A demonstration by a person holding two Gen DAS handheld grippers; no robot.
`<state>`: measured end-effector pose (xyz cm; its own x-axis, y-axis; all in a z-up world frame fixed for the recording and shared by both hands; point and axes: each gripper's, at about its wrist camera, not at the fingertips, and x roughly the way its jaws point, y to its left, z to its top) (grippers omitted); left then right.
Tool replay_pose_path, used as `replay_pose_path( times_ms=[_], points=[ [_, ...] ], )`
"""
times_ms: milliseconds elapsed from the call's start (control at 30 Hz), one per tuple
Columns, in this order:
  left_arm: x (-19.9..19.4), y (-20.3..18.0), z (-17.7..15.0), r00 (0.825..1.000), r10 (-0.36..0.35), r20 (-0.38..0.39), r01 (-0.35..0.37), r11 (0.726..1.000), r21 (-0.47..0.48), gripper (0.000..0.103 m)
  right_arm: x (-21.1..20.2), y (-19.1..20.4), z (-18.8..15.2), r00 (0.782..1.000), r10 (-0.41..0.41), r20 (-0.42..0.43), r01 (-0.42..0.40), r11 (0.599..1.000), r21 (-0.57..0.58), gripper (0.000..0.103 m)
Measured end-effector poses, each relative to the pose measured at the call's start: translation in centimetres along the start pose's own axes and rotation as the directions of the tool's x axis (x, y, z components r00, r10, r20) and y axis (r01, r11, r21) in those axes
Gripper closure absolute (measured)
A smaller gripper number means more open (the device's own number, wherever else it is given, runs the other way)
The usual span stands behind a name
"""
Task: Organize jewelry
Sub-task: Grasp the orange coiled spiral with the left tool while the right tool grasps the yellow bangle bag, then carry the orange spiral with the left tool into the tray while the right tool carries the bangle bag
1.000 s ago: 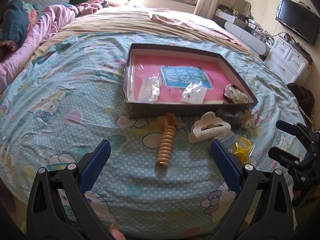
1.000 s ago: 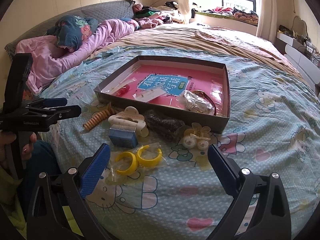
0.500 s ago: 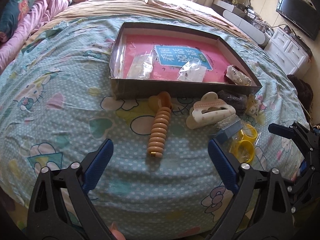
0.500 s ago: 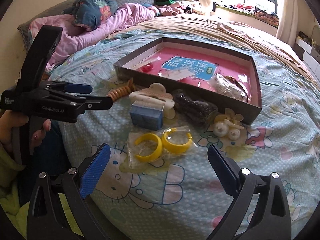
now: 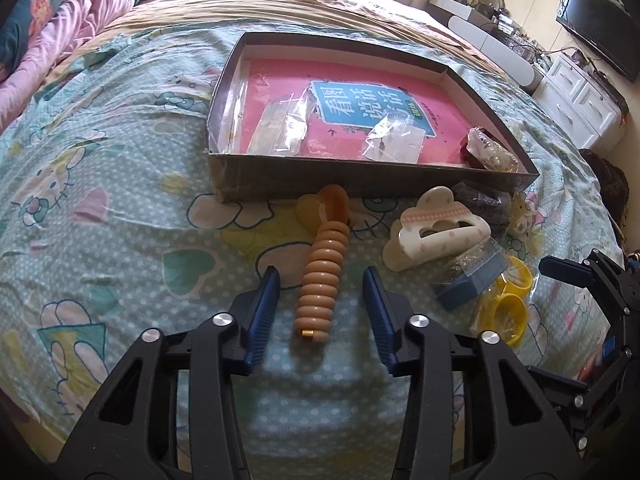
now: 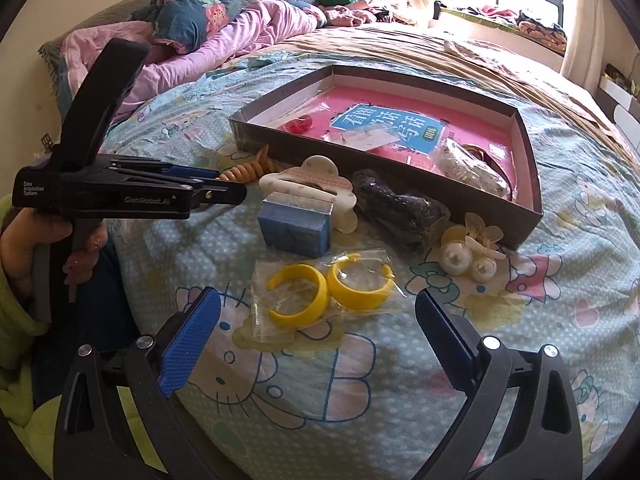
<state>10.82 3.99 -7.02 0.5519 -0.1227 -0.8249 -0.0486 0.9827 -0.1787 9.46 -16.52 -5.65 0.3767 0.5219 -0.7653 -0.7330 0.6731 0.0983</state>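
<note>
Both grippers sit lower and nearer the bed than a second ago; the box and the loose items fill more of each view. The left gripper (image 5: 322, 294) has just been closing — its ribbed blue pads (image 5: 264, 312) now flank the lower end of the orange hair clip (image 5: 322, 280) with a gap on each side, not pressing it. The right gripper (image 6: 316, 326) stands wide apart, holding nothing, above the bag of yellow hoop earrings (image 6: 326, 286).

Hair clip: glossy plastic, a stack of rounded discs with a small gold end, lying lengthwise on the dotted cartoon-print bedsheet (image 5: 120, 248), its far end just short of the box wall. Box (image 5: 372, 180) — shallow dark cardboard, pink printed sheet inside, a few crinkled clear bags on it. Beside the clip: a cream cloud-shaped claw clip (image 5: 436, 234), a small blue case (image 6: 294, 226), a dark netted bundle (image 6: 400, 208), pearl-and-flower pieces (image 6: 474, 250).
</note>
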Motion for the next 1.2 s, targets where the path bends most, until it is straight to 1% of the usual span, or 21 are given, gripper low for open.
replay_pose_path(
  times_ms=[67,133,200,267,433,567,667,700,733,767,900,1067,1200],
  points=[
    [0.3,-0.1,0.2,1.0,-0.001,0.003,0.001,1.0,0.008,0.079,0.3,0.2,0.2,1.0,-0.009,-0.002,0.009,1.0,-0.022,0.006],
    [0.4,-0.3,0.3,1.0,-0.006,0.005,0.006,1.0,0.018,0.088,0.6,0.3,0.3,1.0,-0.016,-0.002,0.016,0.999,-0.037,0.006],
    [0.5,-0.6,0.3,1.0,-0.008,0.006,0.007,0.999,0.034,0.092,1.0,0.2,0.4,1.0,-0.024,-0.008,0.023,0.999,-0.048,0.006],
    [0.3,-0.9,0.2,1.0,0.001,0.016,-0.002,0.999,0.052,0.092,1.4,-0.1,0.4,0.999,-0.036,-0.014,0.035,0.998,-0.056,0.006],
    [-0.3,-1.2,0.1,0.999,-0.012,0.039,0.009,0.998,0.069,0.092,2.8,-0.8,0.6,0.999,-0.033,-0.042,0.031,0.998,-0.061,0.005],
    [-0.7,-1.1,0.1,0.999,-0.018,0.05,0.015,0.998,0.062,0.092,3.8,-0.7,0.7,0.998,-0.028,-0.06,0.024,0.997,-0.073,0.005],
    [-0.9,-1.0,0.1,0.998,-0.024,0.054,0.021,0.998,0.053,0.092,3.8,-0.4,0.7,0.999,-0.015,-0.051,0.011,0.997,-0.078,0.005],
    [-1.0,-0.9,0.1,0.998,-0.027,0.055,0.024,0.998,0.051,0.092,3.8,-0.3,0.7,0.999,-0.016,-0.049,0.012,0.996,-0.083,0.008],
    [-1.1,-0.9,0.1,0.998,-0.029,0.057,0.026,0.998,0.049,0.092,3.8,-0.3,0.6,0.999,-0.014,-0.043,0.01,0.996,-0.087,0.016],
    [-1.2,-0.9,0.1,0.998,-0.03,0.06,0.027,0.998,0.048,0.092,3.6,-0.3,0.6,0.999,-0.004,-0.037,0.001,0.996,-0.087,0.018],
    [-1.7,-0.8,0.0,0.997,-0.034,0.068,0.031,0.999,0.045,0.092,3.1,-0.4,0.6,1.0,0.0,-0.031,-0.002,0.997,-0.081,0.022],
    [-2.5,-0.7,0.0,0.996,-0.037,0.083,0.034,0.999,0.04,0.092,2.0,-0.4,0.2,1.0,0.003,-0.022,-0.004,0.997,-0.071,0.022],
    [-3.3,-0.9,0.1,0.994,-0.038,0.101,0.033,0.998,0.045,0.092,0.4,-0.5,0.2,1.0,0.006,0.005,-0.006,0.998,-0.055,0.022]
  ],
)
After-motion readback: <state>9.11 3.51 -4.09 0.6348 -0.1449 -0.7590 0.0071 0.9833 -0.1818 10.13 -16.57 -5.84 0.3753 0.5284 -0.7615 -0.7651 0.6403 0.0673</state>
